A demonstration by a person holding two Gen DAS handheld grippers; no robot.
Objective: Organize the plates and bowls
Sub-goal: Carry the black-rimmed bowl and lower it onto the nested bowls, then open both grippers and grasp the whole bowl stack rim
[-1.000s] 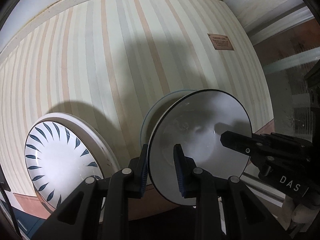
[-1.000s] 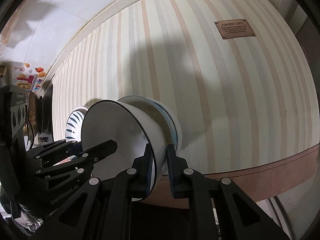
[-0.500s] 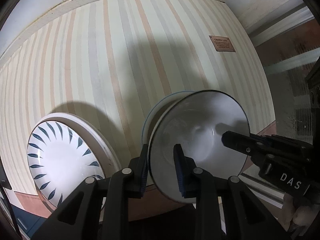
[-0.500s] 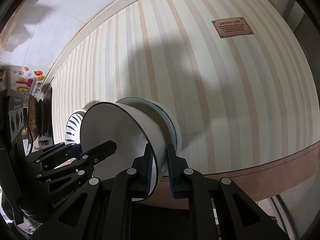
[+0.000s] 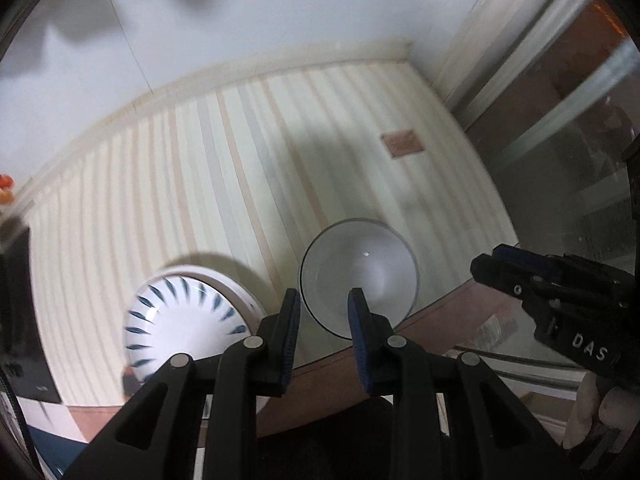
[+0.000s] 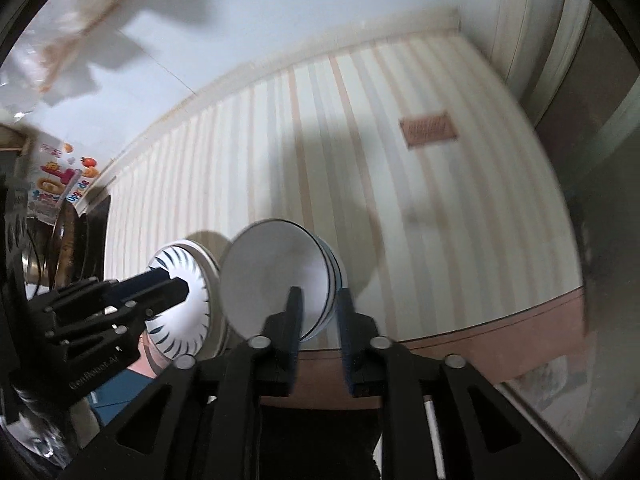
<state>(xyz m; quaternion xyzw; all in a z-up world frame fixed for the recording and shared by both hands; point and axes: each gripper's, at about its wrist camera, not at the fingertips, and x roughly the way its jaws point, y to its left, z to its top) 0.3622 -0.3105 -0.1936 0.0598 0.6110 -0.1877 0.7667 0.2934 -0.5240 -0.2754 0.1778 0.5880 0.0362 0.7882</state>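
Bowls are the matter in hand, and the left wrist view shows a plain white bowl (image 5: 359,276) with a thin dark rim sitting on the striped tablecloth (image 5: 240,184), close to the near edge of the table. The left gripper (image 5: 323,312) hangs just short of it with its blue-padded fingers spread and nothing between them. Beside the bowl, apart from it, lies a white plate with blue leaf marks (image 5: 184,320), which seems to rest on a second plate beneath it. The right gripper (image 5: 496,266) reaches in from the right side, also empty, though its finger gap is hard to judge from here. In the right wrist view the white bowl (image 6: 276,276) is seen side-on, and blue-edged rims behind it suggest it is nested on at least one other bowl. The right gripper (image 6: 318,312) has its fingers parted on either side of that stack without clamping it. The patterned plate (image 6: 180,304) sits to the left, partly hidden by the left gripper (image 6: 176,286). As a judgement, the sorting looks largely done: bowls in one stack, plates in another, both grippers free. Whether more dishes wait out of view cannot be told.
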